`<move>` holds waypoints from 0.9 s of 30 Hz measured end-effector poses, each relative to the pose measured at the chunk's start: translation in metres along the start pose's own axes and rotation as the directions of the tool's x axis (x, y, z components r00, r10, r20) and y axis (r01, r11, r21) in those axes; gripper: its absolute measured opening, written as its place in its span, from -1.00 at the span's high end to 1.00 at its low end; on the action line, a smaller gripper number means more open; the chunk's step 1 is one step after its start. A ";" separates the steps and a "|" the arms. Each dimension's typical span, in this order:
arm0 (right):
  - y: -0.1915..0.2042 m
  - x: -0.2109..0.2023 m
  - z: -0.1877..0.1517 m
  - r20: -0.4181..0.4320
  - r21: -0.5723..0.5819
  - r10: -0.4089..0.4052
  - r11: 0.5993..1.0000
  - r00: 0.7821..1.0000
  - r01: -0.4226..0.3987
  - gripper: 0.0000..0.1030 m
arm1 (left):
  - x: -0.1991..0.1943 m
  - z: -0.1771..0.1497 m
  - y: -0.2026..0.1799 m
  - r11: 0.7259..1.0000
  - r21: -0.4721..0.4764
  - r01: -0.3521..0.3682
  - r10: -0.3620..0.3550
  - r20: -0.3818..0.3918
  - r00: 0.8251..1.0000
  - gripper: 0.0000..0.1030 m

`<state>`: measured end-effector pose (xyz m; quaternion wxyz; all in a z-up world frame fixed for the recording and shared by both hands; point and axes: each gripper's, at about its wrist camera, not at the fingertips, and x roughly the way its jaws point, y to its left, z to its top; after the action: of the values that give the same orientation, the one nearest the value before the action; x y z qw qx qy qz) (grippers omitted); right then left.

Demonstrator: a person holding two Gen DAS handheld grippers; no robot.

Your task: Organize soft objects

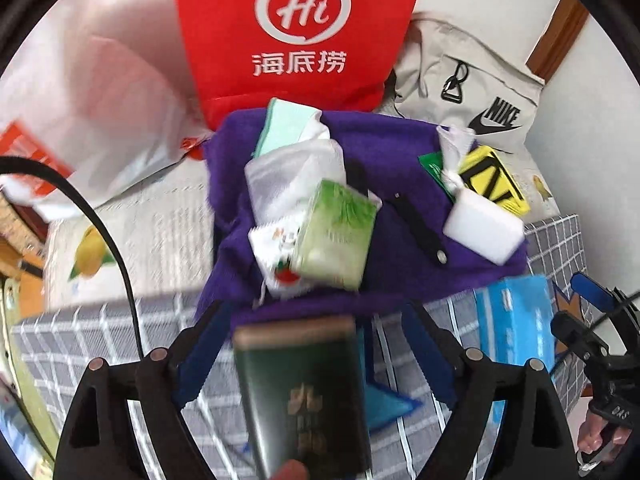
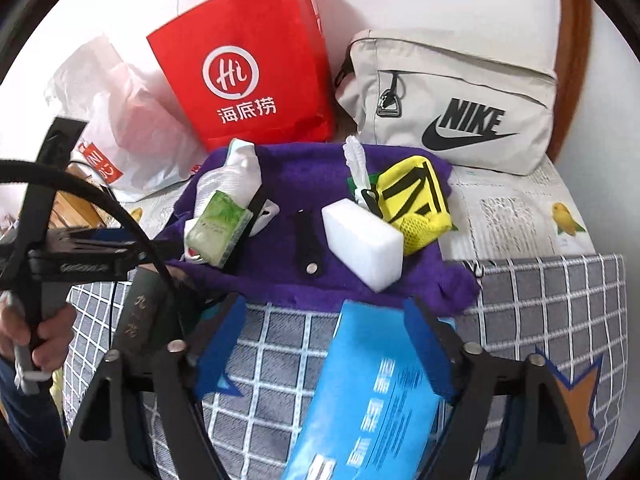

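Both cams sit on the grippers, looking fwd along the fingers and tilted down at the bed. Left wrist view is close in, w/ the purple towel [image 1: 400, 184] filling the middle and the red bag [image 1: 296, 36] right behind it. Right wrist view sits a bit further back and more to the right, so the Nike bag [image 2: 452, 104] shows whole. Shared: towel, red bag, white sponge [image 2: 362, 236], blue pack [image 2: 372, 392].

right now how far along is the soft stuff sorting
Looks partway. Already on the purple towel: green tissue pack, white sponge, yellow mesh pouch. In hand: the left hand-held gripper has a dark green pack between its fingers. Left: the blue pack on the checkered cover beneath the open right hand-held gripper.
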<state>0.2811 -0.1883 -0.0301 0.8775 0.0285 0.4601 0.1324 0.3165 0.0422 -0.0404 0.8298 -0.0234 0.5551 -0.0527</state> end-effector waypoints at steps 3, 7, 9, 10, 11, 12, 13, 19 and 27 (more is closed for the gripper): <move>0.006 -0.015 -0.012 0.008 0.015 0.015 1.000 1.000 -0.015 -0.77 | -0.024 -0.023 -0.004 1.000 -0.007 -0.030 0.031 0.043 0.999 -0.85; 0.020 -0.039 -0.029 0.035 0.007 -0.014 1.000 0.999 0.013 -0.85 | -0.063 -0.057 -0.010 0.999 -0.011 -0.051 0.052 0.128 0.990 -0.94; 0.027 -0.052 -0.039 0.047 0.007 -0.017 1.000 0.999 0.017 -0.95 | -0.081 -0.078 -0.017 0.998 0.008 -0.066 0.064 0.163 0.985 -0.94; 0.031 -0.058 -0.045 0.048 0.003 -0.017 1.000 0.999 0.016 -0.96 | -0.087 -0.086 -0.021 0.997 0.012 -0.081 0.077 0.178 0.981 -0.94; 0.035 -0.064 -0.050 0.050 -0.002 -0.015 1.000 0.999 0.016 -0.96 | -0.095 -0.097 -0.026 0.995 0.016 -0.102 0.097 0.194 0.976 -0.94; 0.040 -0.071 -0.056 0.052 -0.008 -0.016 1.000 0.999 0.017 -0.97 | -0.100 -0.103 -0.029 0.994 0.015 -0.111 0.106 0.205 0.973 -0.94; 0.043 -0.077 -0.062 0.055 -0.013 -0.021 1.000 0.998 0.022 -0.98 | -0.108 -0.114 -0.030 0.994 -0.001 -0.111 0.109 0.225 0.968 -0.94; 0.061 -0.113 -0.095 0.086 -0.057 -0.051 0.997 0.995 0.056 -1.00 | -0.140 -0.159 -0.040 0.995 -0.076 -0.070 0.088 0.272 0.958 -0.94; 0.061 -0.151 -0.132 0.122 -0.047 -0.054 0.997 0.991 0.060 -1.00 | -0.171 -0.201 -0.066 0.989 -0.094 -0.116 0.141 0.336 0.931 -0.94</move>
<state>0.0796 -0.1784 0.0255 0.9076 0.0010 0.4032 0.1167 0.0619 0.0001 0.0465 0.9137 -0.0258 0.4047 0.0267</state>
